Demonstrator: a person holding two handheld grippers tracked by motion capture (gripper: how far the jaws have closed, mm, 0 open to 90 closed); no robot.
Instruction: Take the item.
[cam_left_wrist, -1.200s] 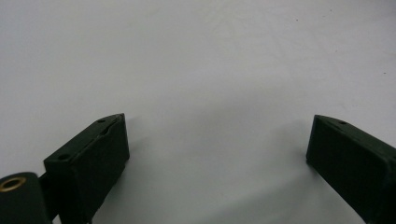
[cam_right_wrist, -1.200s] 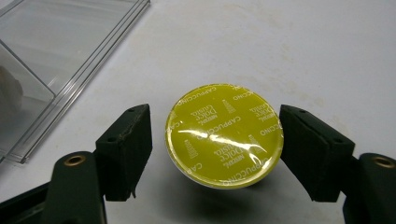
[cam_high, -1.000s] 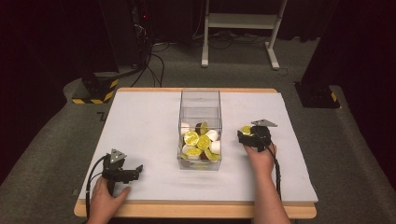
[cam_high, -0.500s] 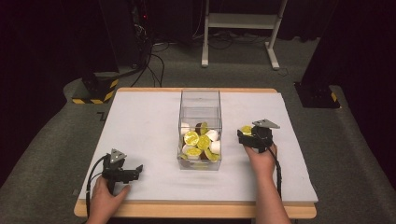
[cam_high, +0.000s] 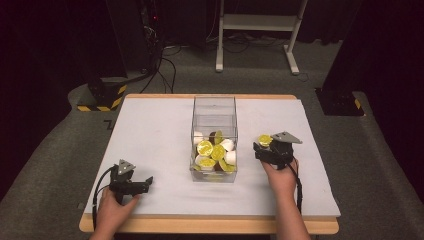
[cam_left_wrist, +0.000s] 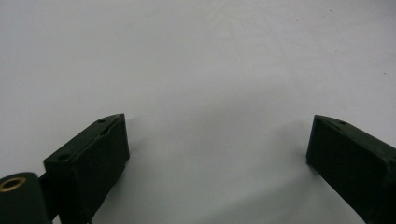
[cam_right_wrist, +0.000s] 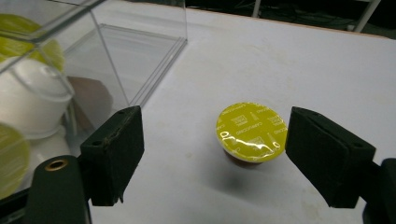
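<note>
A coffee capsule with a yellow foil lid (cam_right_wrist: 251, 132) stands upright on the white table, right of the clear box (cam_high: 214, 107); from above the capsule (cam_high: 264, 139) sits just ahead of my right gripper (cam_high: 261, 146). My right gripper (cam_right_wrist: 215, 154) is open. Its jaws have just been opening, and the capsule stands free between and slightly beyond them, with neither pad touching it. Several yellow-lidded and white capsules (cam_high: 213, 153) fill the near end of the box. My left gripper (cam_high: 148, 182) rests near the table's front left, and its jaws (cam_left_wrist: 217, 163) stand open over bare white table.
The clear box wall (cam_right_wrist: 140, 60) rises close to the left of my right gripper. The white table top (cam_high: 150, 130) has a wooden front edge (cam_high: 210, 225). Beyond the table stand a white frame (cam_high: 257, 30), cables and dark equipment on grey carpet.
My right gripper has drawn back a little toward the person, while the capsule stays where it was on the table. The left gripper has not moved.
</note>
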